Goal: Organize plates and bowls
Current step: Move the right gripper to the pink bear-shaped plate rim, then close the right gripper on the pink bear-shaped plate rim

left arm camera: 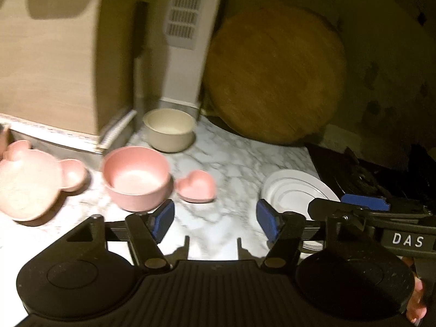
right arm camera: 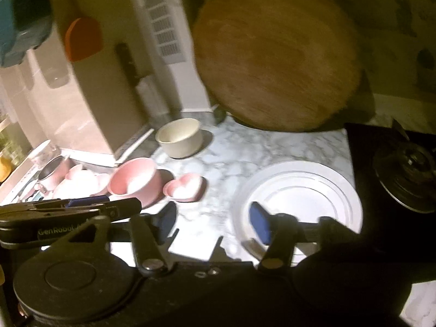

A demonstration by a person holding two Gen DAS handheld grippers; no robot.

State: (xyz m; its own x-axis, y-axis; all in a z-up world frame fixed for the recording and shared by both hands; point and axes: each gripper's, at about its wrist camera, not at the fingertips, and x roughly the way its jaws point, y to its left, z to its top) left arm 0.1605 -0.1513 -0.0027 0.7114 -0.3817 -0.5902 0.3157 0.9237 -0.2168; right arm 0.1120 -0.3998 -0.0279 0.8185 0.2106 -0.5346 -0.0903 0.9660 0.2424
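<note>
- Pink bowl (left arm camera: 136,177) at 11 o'clock of left gripper (left arm camera: 215,219); jaws apart, empty.
- White plates (right arm camera: 299,199) at 1 o'clock beneath right gripper (right arm camera: 214,220); jaws apart, empty.

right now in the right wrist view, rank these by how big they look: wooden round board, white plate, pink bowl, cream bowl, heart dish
1. wooden round board
2. white plate, nearest the camera, which may flatter it
3. pink bowl and cream bowl look about alike; the cream one sits farther back, so no ranking
4. heart dish
</note>
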